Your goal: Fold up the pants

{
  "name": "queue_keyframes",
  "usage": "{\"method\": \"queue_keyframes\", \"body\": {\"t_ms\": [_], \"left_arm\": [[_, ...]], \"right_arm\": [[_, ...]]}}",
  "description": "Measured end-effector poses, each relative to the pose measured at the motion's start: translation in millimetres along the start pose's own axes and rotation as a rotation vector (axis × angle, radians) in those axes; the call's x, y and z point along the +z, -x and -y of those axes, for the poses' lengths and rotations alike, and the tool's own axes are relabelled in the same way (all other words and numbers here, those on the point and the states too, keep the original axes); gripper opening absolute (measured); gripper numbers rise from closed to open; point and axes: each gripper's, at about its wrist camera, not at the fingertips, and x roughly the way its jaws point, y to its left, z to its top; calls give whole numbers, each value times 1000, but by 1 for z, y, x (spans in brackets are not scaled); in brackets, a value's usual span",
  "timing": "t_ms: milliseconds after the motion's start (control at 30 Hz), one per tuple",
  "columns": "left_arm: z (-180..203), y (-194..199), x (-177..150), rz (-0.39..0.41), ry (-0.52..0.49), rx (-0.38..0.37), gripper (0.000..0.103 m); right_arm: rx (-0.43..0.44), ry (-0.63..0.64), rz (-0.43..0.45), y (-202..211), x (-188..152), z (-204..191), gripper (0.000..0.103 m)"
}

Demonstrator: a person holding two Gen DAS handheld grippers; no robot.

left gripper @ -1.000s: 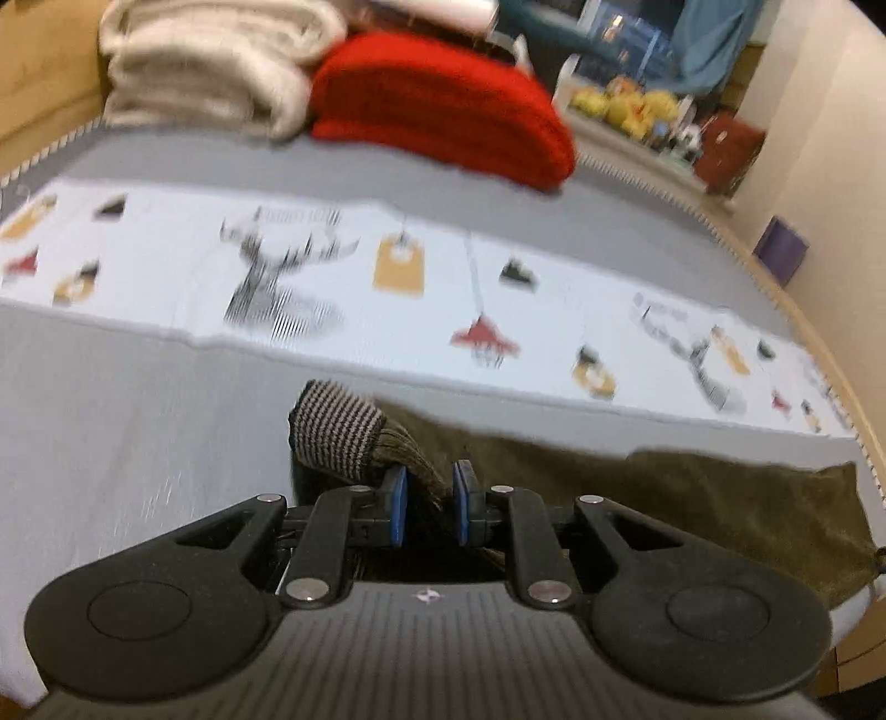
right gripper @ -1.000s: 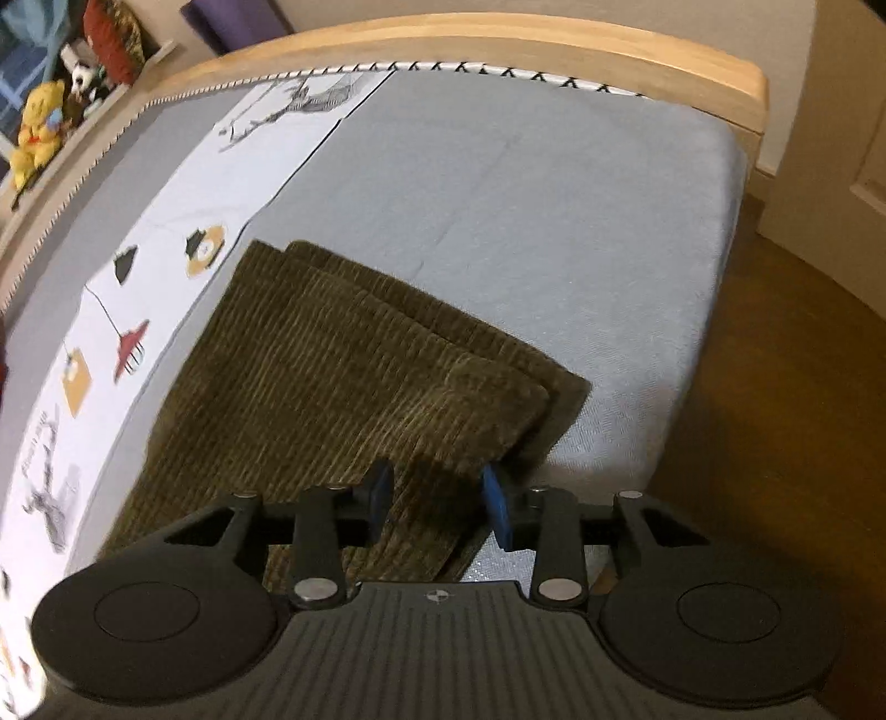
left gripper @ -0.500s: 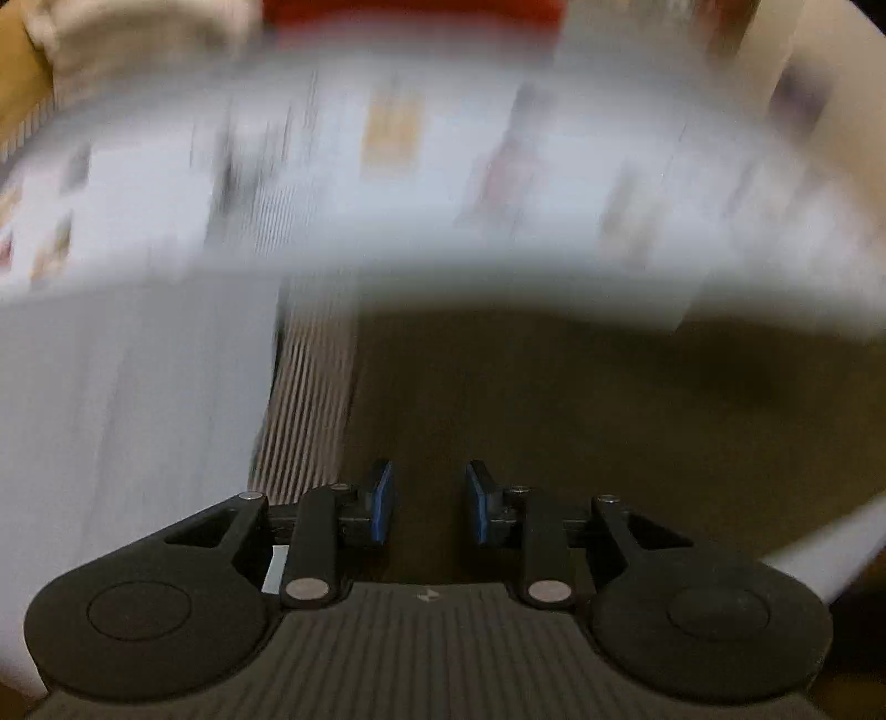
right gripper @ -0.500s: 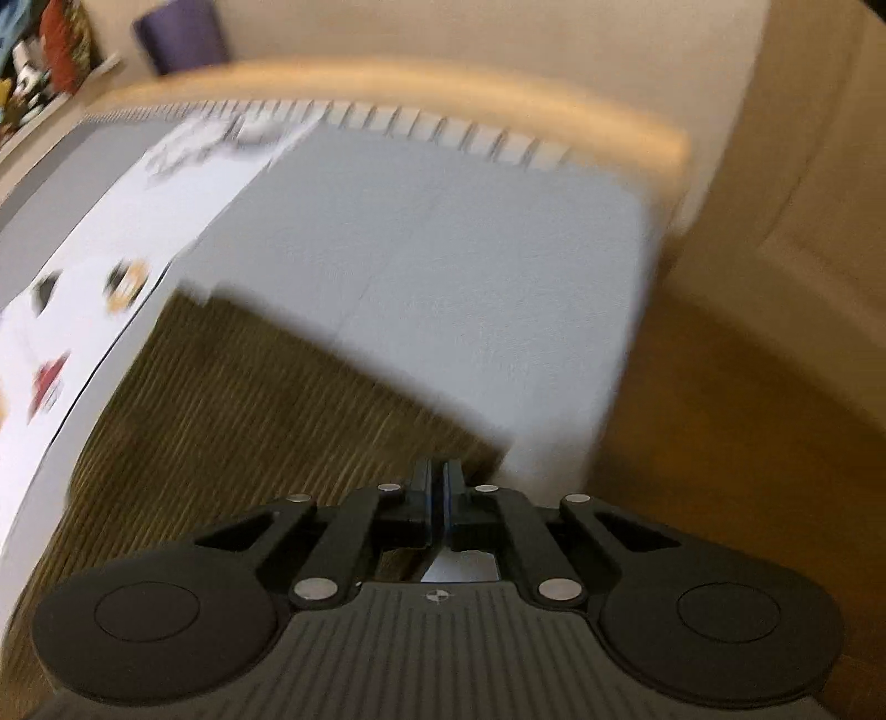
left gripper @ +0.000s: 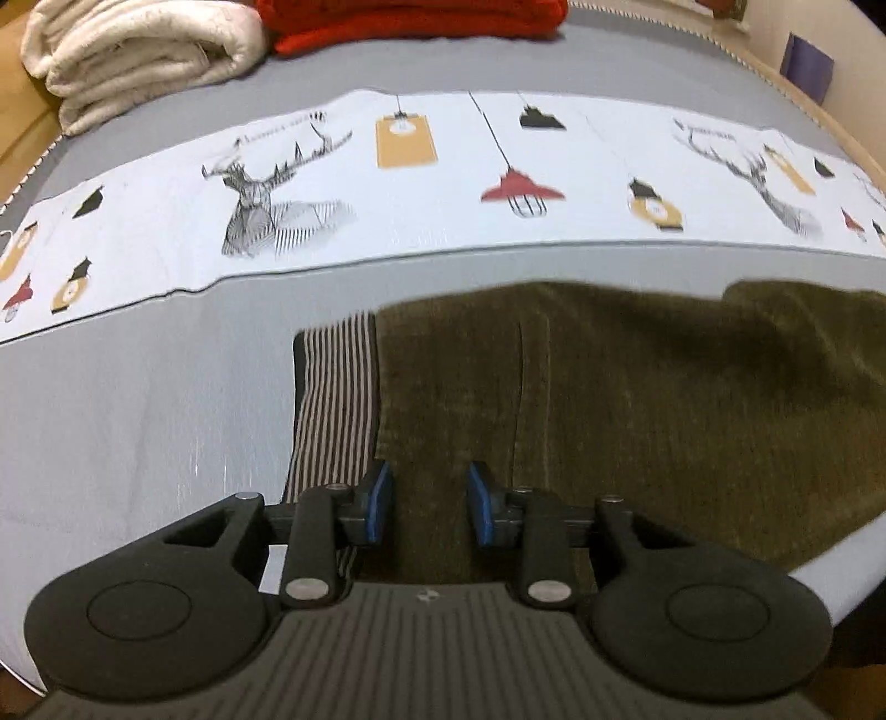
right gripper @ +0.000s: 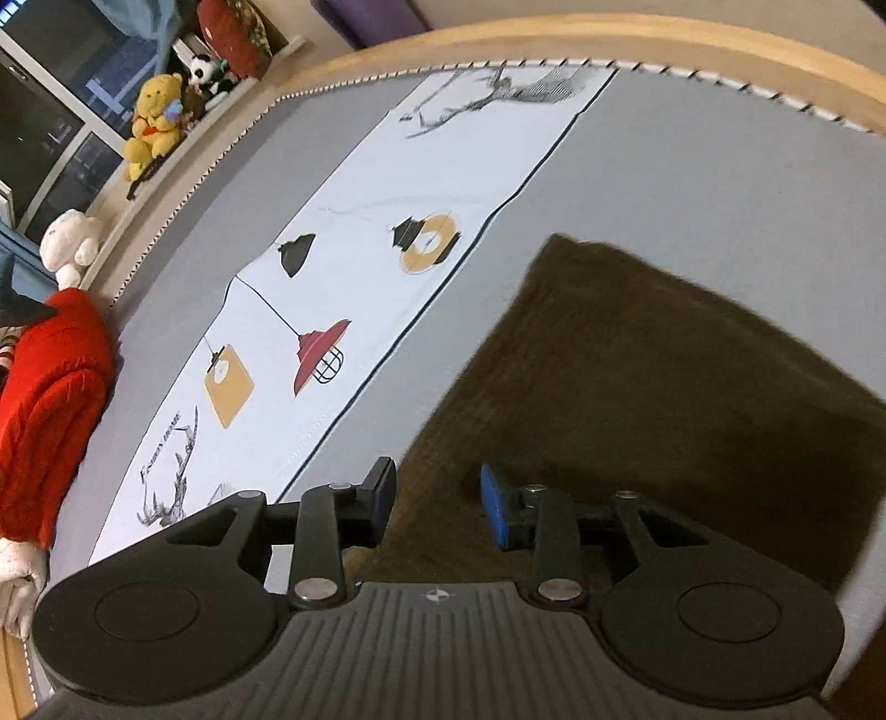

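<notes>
Olive corduroy pants (left gripper: 637,399) lie flat on the grey bed cover (left gripper: 138,421), with their striped waistband (left gripper: 332,410) at the left end. My left gripper (left gripper: 429,501) is open and empty, just above the pants beside the waistband. In the right wrist view the pants (right gripper: 664,399) lie folded near the bed's foot end. My right gripper (right gripper: 437,501) is open and empty over their near edge.
A white printed runner (left gripper: 443,183) crosses the bed beyond the pants. A folded cream blanket (left gripper: 133,55) and a red knit (left gripper: 410,22) sit at the far side. A wooden bed rail (right gripper: 554,44) borders the foot end. Soft toys (right gripper: 152,127) sit on a shelf.
My left gripper let go of the waistband and opened; the pants now lie flat. My right gripper shut, then opened again, and swung left toward the runner.
</notes>
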Motion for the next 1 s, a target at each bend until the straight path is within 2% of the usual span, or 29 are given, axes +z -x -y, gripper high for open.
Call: {"method": "queue_keyframes", "body": {"t_ms": [133,233,267,333,367,433,500,533,600,633,667,733,833,933,967,1000], "left_arm": [[2,-2,8,22,11,4,34],[3,0,13,53,20,4,34],[3,-1,15,65,28,1,34],[2,-2,21,90,46,-2,34],[2,-3,25,104,53,-2,34],[1,-2,32,139,73,-2,34],[0,0,38,171,93,5,34],[-1,1,42,185,102,14,34],[-6,0,47,198,125,50,36],[-10,-2,50,190,148,71,49],[-16,-5,51,178,180,91,67],[-33,-14,53,144,278,103,75],[-61,-34,52,66,421,41,78],[-77,-57,50,-8,522,-37,80],[-81,-64,48,-22,560,-79,76],[-83,-67,46,-26,584,-126,63]], "right_arm": [[-81,40,-11,-31,4,-19,37],[-198,118,-34,-54,1,-31,36],[-230,149,-25,-58,1,-36,34],[-285,178,-8,-60,2,-43,10],[-293,153,21,-57,5,-44,7],[-303,69,147,-41,13,-43,0],[-416,113,290,-32,18,-44,0],[-422,123,291,-35,20,-39,0],[-313,45,183,-47,23,-19,0],[-282,-3,152,-48,23,-11,0],[-263,-21,140,-46,23,-7,0],[-214,18,151,-35,24,-12,3],[-144,106,175,-15,23,-25,3],[-68,129,164,5,21,-34,4],[-48,122,160,14,20,-36,4],[-31,119,155,26,19,-37,4]]}}
